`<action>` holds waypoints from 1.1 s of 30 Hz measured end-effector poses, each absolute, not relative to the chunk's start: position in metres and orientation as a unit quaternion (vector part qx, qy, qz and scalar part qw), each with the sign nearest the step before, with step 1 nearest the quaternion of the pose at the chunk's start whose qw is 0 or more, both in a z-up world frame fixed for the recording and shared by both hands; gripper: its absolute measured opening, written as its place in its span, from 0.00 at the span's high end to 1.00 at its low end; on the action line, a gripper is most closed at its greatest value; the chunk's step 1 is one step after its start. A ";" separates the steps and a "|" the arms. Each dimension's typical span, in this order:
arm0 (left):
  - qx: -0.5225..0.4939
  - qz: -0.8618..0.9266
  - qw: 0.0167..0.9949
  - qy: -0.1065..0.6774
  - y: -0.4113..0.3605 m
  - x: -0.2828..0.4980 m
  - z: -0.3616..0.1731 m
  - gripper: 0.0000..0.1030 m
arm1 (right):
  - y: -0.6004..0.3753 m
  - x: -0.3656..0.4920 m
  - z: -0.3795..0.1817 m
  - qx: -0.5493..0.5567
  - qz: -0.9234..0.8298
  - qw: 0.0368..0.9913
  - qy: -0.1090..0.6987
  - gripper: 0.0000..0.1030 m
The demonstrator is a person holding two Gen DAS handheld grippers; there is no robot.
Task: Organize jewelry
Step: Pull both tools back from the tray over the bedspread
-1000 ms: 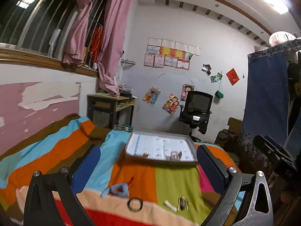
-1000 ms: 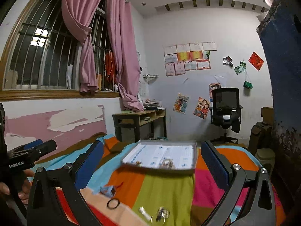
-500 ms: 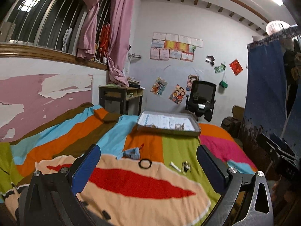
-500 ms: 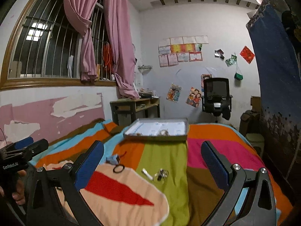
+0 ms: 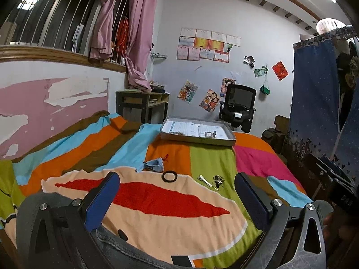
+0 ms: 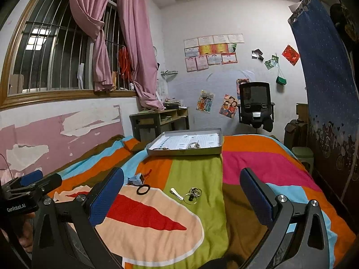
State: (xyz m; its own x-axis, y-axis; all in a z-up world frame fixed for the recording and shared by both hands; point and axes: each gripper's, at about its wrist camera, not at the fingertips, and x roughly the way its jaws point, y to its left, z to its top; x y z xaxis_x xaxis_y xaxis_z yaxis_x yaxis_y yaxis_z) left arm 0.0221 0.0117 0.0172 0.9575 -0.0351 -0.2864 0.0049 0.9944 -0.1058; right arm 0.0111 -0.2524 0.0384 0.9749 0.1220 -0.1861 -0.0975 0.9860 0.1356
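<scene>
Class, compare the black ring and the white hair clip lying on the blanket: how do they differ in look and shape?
The black ring is a dark closed loop with blanket showing through its middle; the white hair clip is pale, solid and narrow. The ring is round; the clip is elongated and lies slanted. Both rest flat on the striped blanket, apart from each other, outside the grey tray.

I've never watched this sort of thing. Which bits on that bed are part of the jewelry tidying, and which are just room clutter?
Part of the job:
black ring
white hair clip
bunch of metal rings
blue fabric piece
gray tray
left gripper and right gripper, both open

Just lying about:
office chair
wooden desk
pink curtains
</scene>
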 end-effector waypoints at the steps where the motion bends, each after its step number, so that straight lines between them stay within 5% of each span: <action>1: -0.051 -0.011 0.988 0.144 0.011 0.022 0.018 0.00 | -0.254 0.012 0.039 0.062 0.055 0.992 0.096 0.01; 33: -0.060 -0.004 0.986 0.154 0.015 0.166 0.043 0.00 | -0.269 0.165 0.102 0.058 0.038 0.997 0.021 0.01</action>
